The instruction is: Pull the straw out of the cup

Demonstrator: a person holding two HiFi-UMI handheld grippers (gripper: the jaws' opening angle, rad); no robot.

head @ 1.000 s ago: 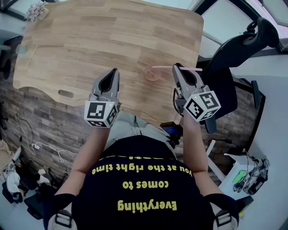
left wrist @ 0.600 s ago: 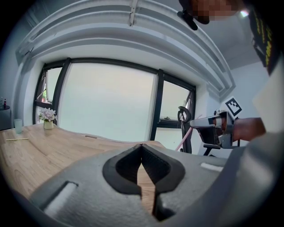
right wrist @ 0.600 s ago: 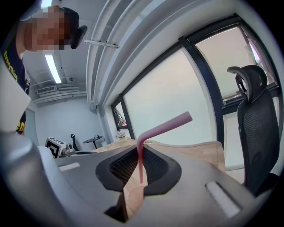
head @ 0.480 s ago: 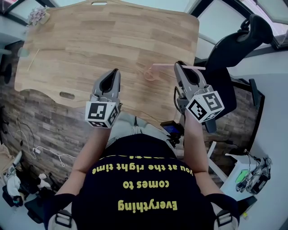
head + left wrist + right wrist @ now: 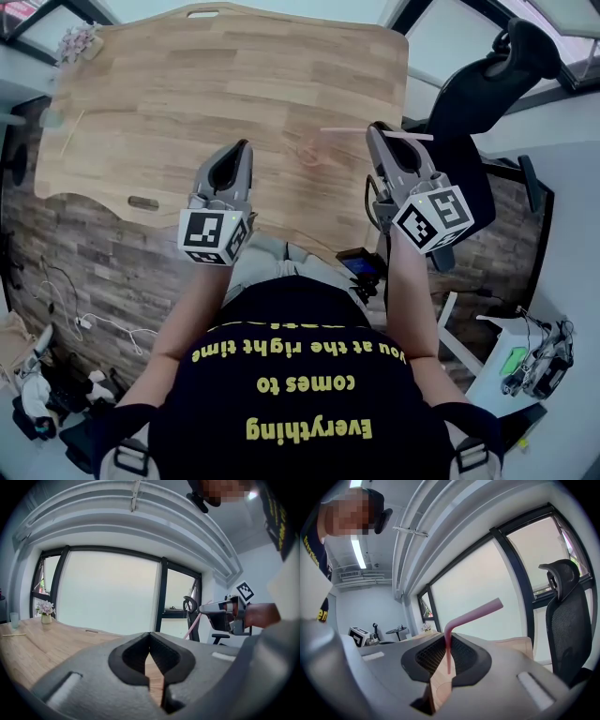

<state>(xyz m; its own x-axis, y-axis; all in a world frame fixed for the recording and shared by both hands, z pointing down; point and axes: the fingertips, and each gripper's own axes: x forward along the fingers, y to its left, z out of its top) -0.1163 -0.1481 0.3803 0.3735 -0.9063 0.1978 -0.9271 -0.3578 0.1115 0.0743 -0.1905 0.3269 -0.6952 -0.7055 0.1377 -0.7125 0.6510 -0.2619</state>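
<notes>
The right gripper [image 5: 448,639] is clamped on the pink straw [image 5: 474,612], pinching its straight part just under the bend, so the short bent end slants up and away above the jaws while the lower end hangs free in the gap beneath them. The left gripper [image 5: 150,638] is closed on nothing, its jaw tips meeting with only tabletop showing behind. In the head view the straw lies across the right gripper's tips, its far end above and just to the right of the clear cup [image 5: 312,151], which stands alone on the wooden table [image 5: 187,94] between the two grippers, nearer the right one. The straw's lower end appears to be clear of the cup, so the pull itself looks all but finished; the head view is too small to be certain of the gap. The next move probably calls for carrying the straw aside with the grip kept firm, then setting it down on bare table away from the cup without knocking it; the left gripper could steady the cup if needed. A black chair [image 5: 487,84] stands past the table's right edge. The person's dark shirt [image 5: 281,394] bears yellow print, upside down in the head view: "Everything comes to you at the right time". The cubes on the grippers carry square black-and-white patterns, not words. No brand is legible.
</notes>
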